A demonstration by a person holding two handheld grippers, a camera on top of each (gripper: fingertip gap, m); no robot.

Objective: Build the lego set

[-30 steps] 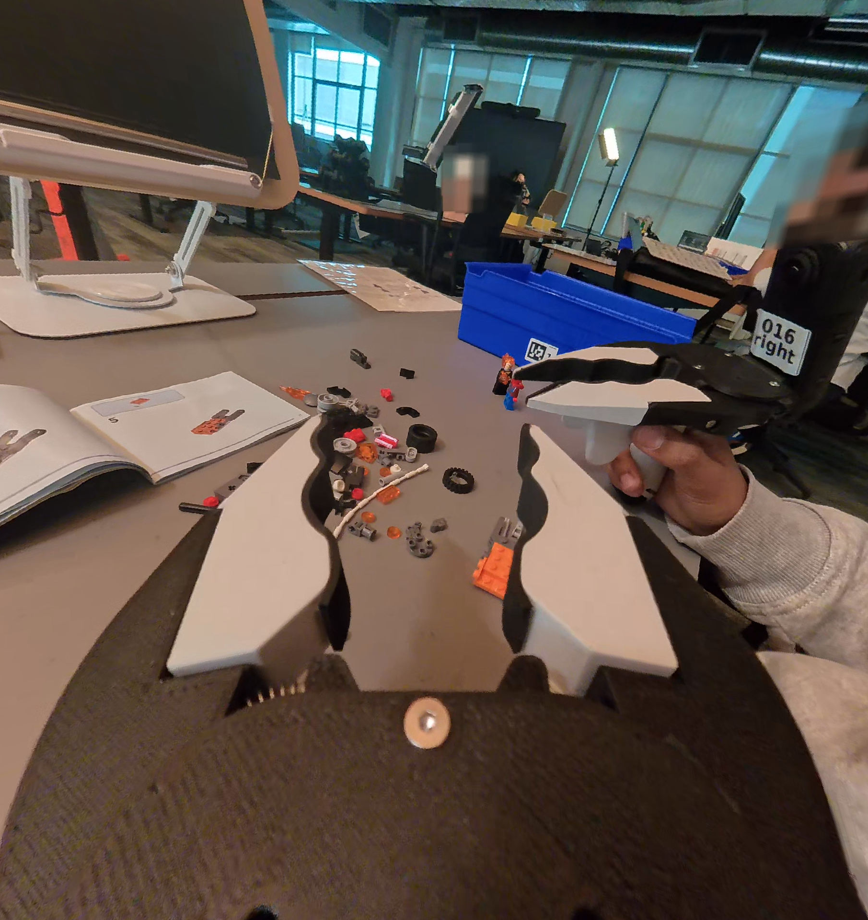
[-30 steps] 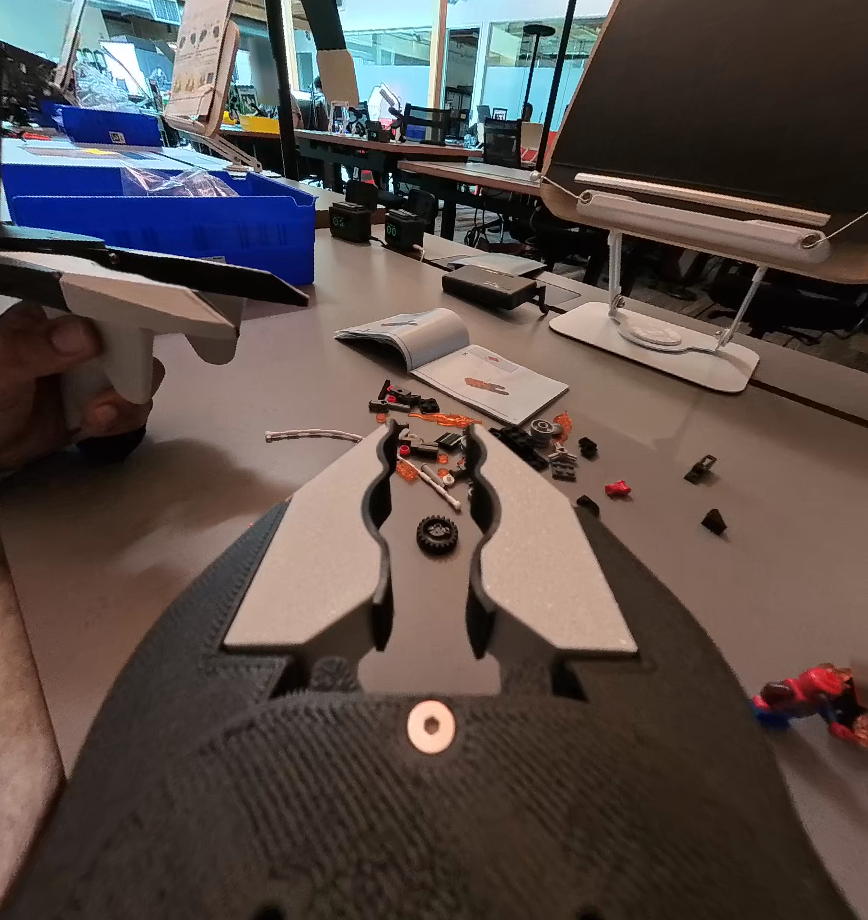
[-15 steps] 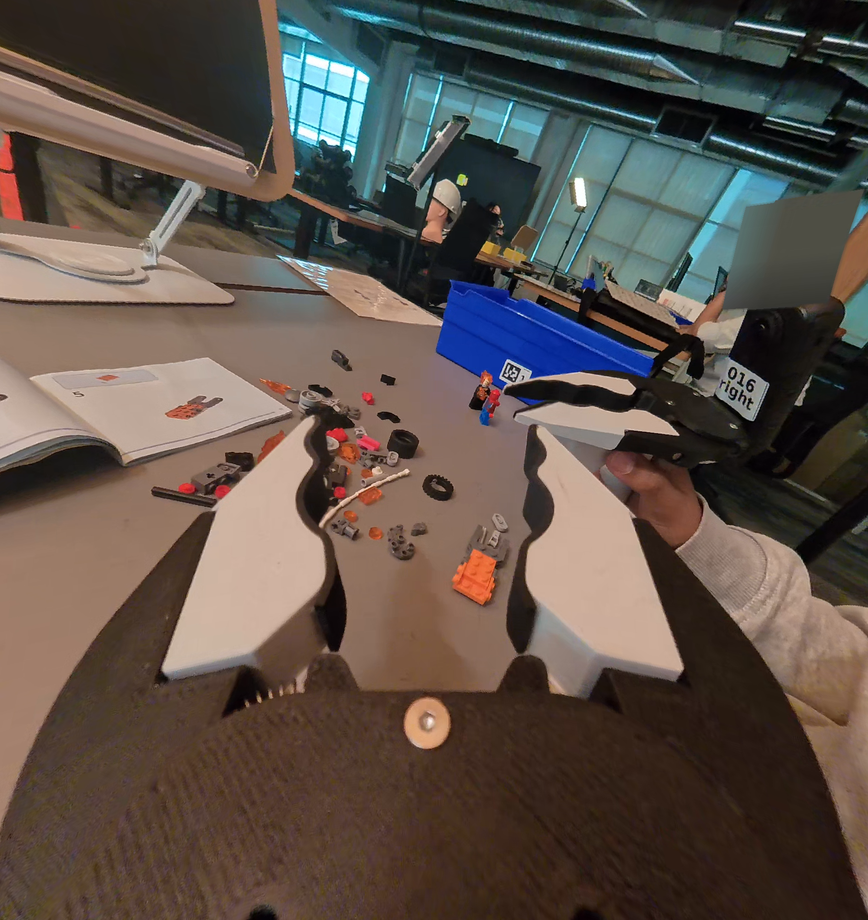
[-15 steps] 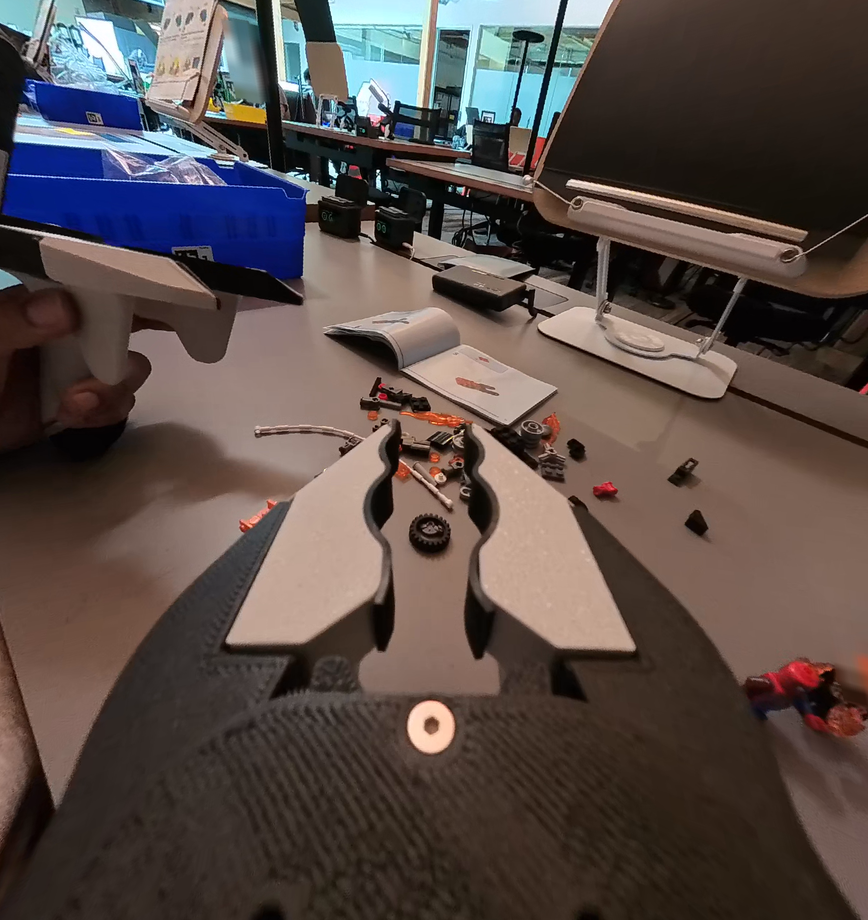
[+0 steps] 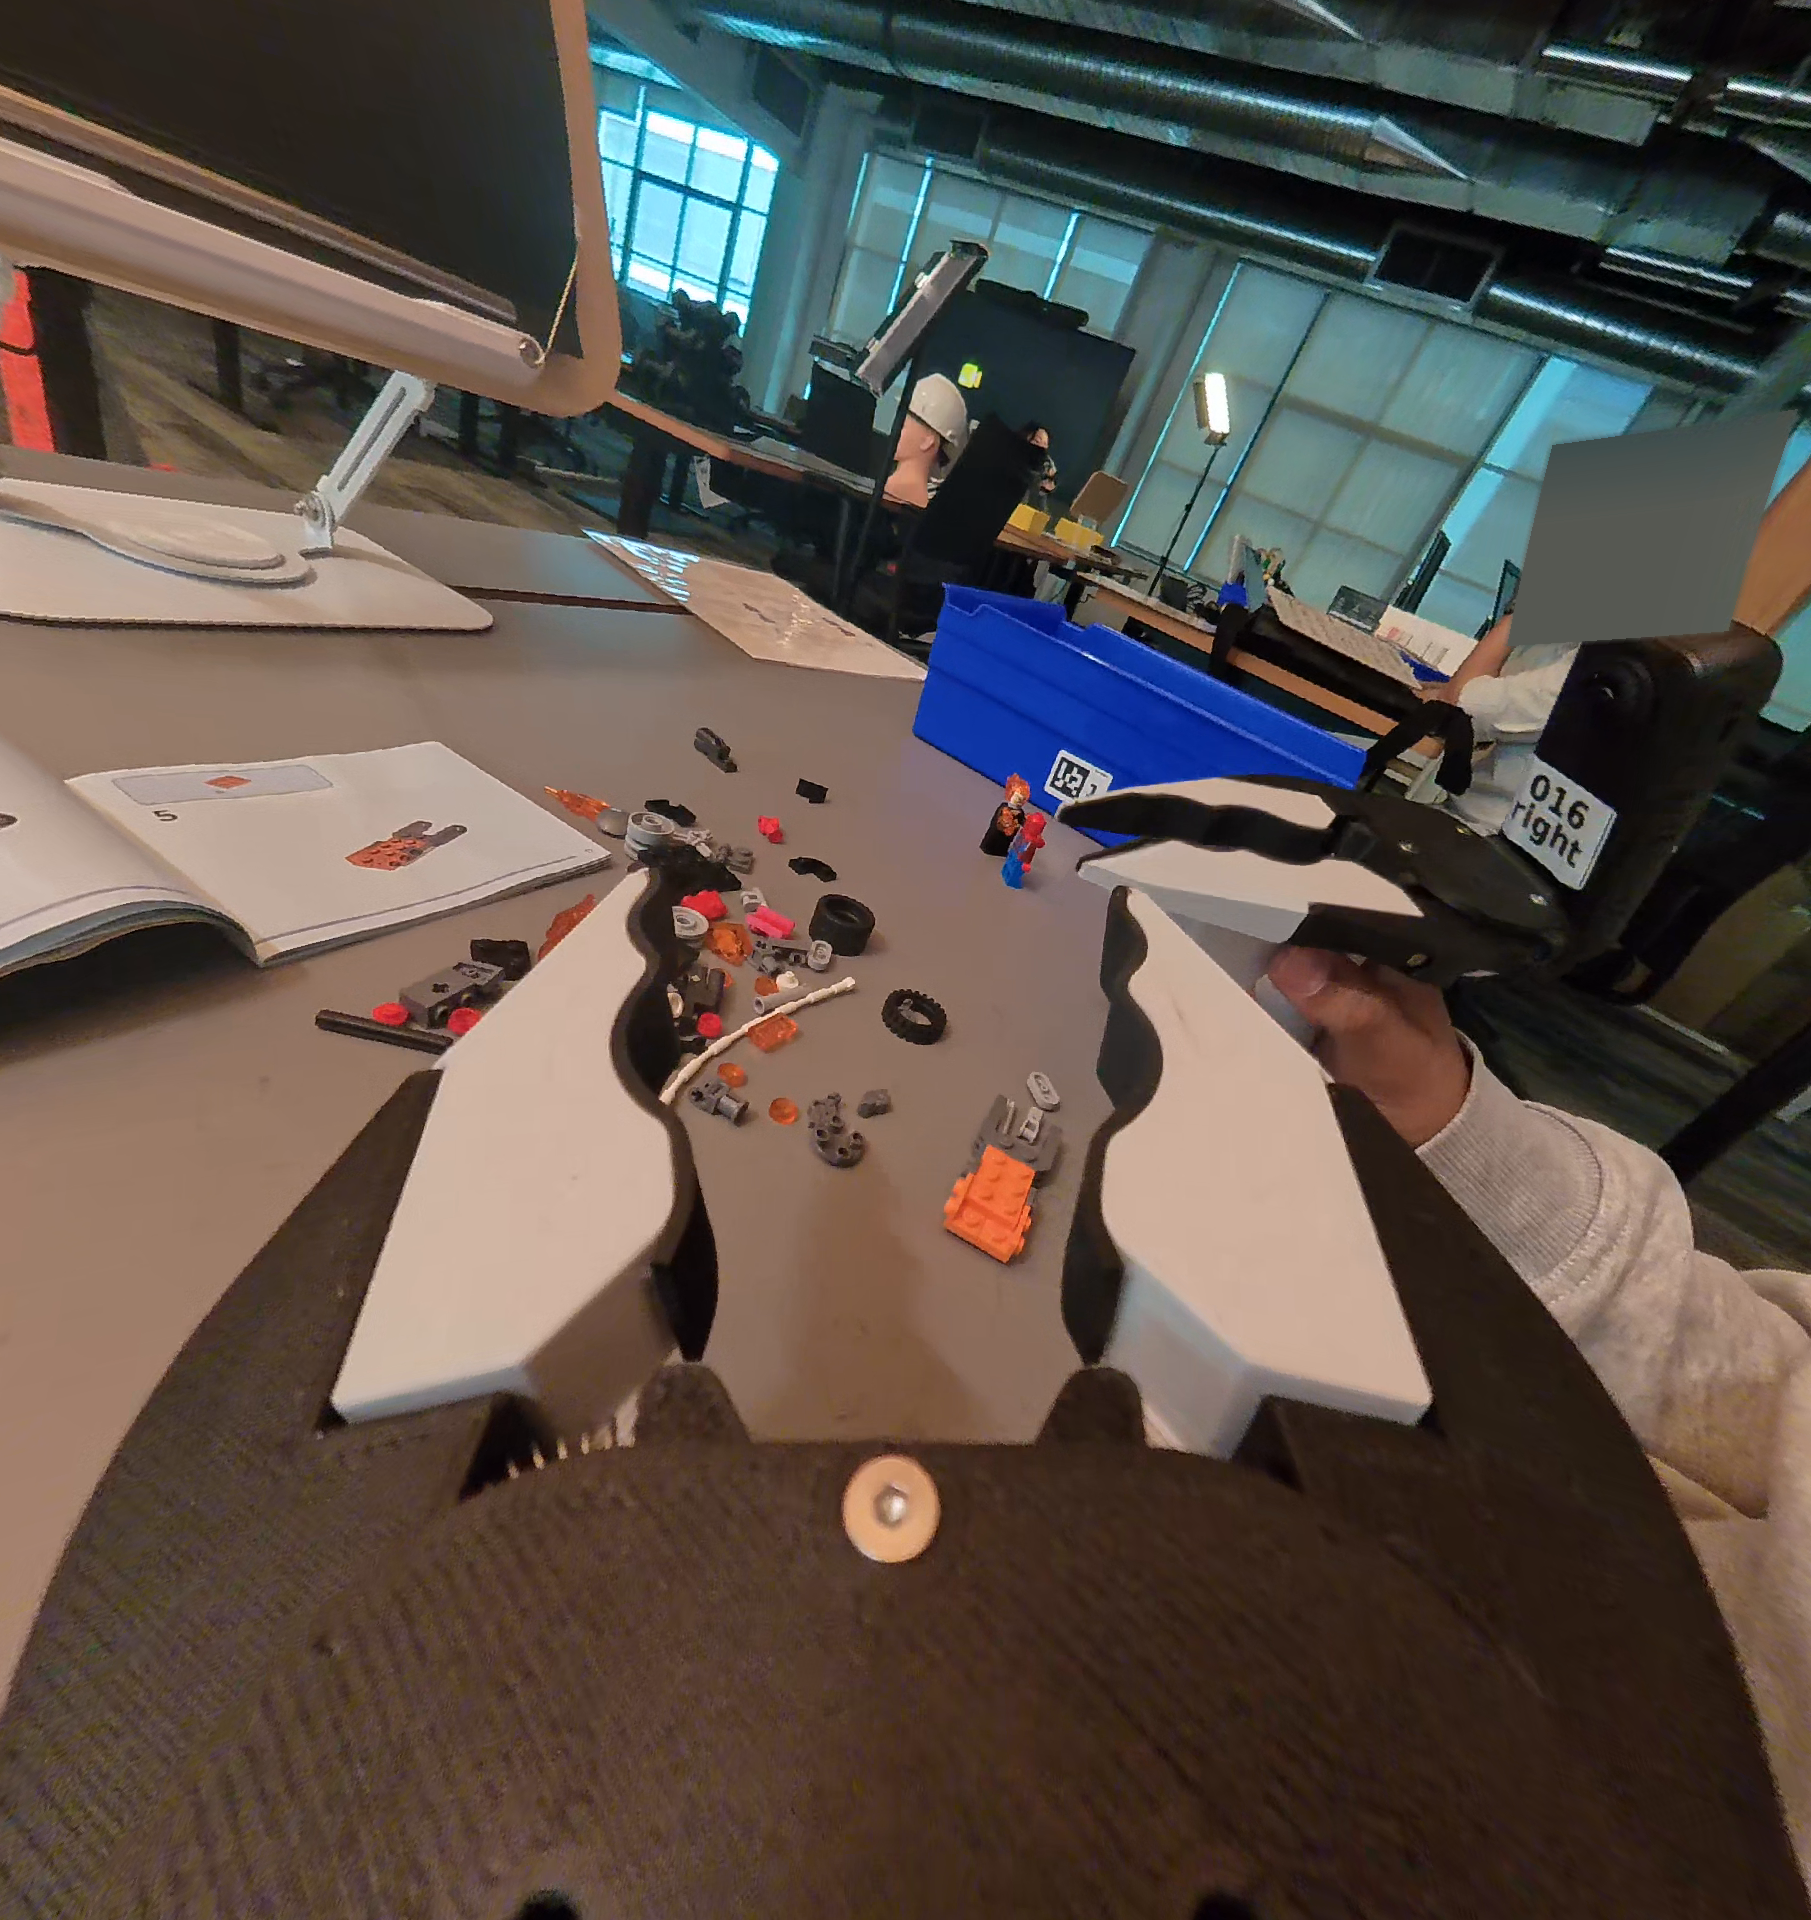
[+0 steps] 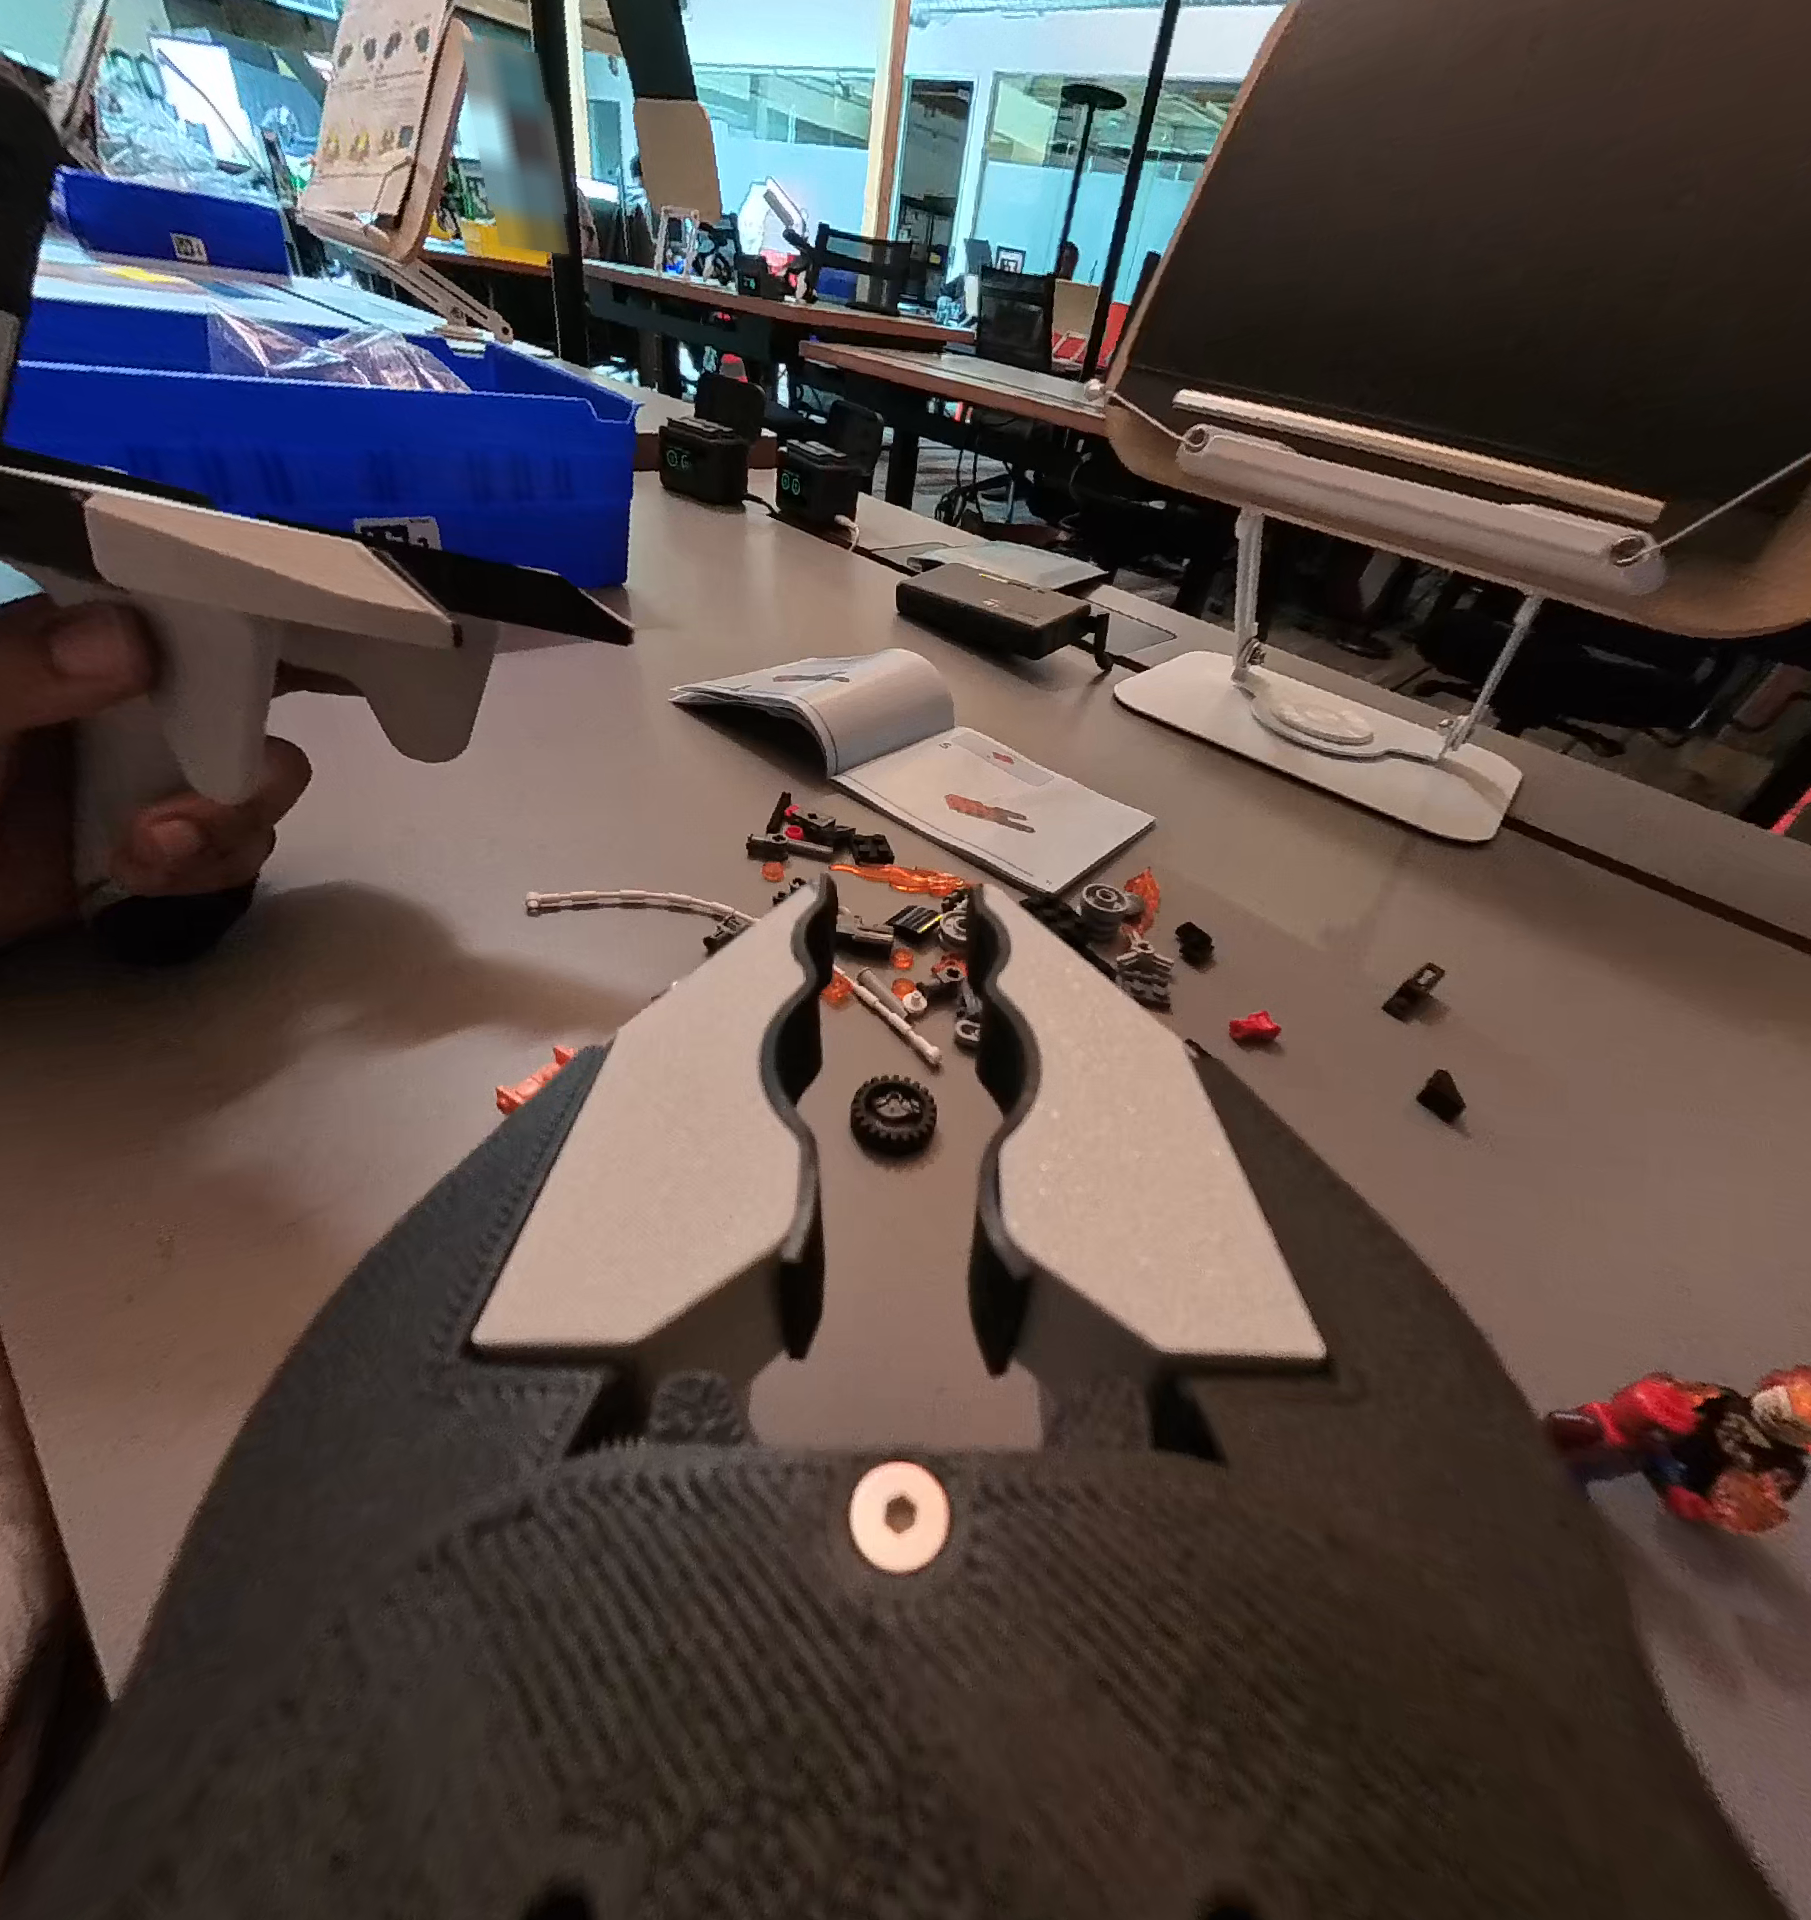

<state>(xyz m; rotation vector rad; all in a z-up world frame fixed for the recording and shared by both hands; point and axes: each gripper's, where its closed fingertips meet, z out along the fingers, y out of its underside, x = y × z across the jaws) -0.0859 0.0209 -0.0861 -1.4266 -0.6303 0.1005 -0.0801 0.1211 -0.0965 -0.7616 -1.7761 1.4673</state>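
Loose lego pieces point(image 5: 745, 956) lie scattered on the grey table point(image 5: 205, 1143). A small orange and grey partial build point(image 5: 994, 1184) lies near my left gripper's right finger. My left gripper point(image 5: 880, 894) is wide open and empty, hovering over the pile; it also shows in the right wrist view point(image 6: 527, 613). A thin black tyre point(image 6: 893, 1114) lies between the fingers of my right gripper point(image 6: 901, 899), which is narrowly open, empty and above the table. The right gripper also shows in the left wrist view point(image 5: 1077, 842), held by a hand. An open instruction booklet point(image 5: 309, 831) lies to the left.
A blue bin point(image 5: 1088, 707) stands behind the pile. Two minifigures point(image 5: 1015, 831) stand near it, by the right gripper's tips. A white stand holding a dark screen point(image 5: 205, 561) is at the far left. A fat black tyre point(image 5: 841, 923) and a white flexible rod point(image 5: 766, 1023) lie in the pile.
Both grippers drifted slightly over the pile and the left view tilted upward. Neither gripper opened, shut or took hold of anything. The pieces lie where they were.
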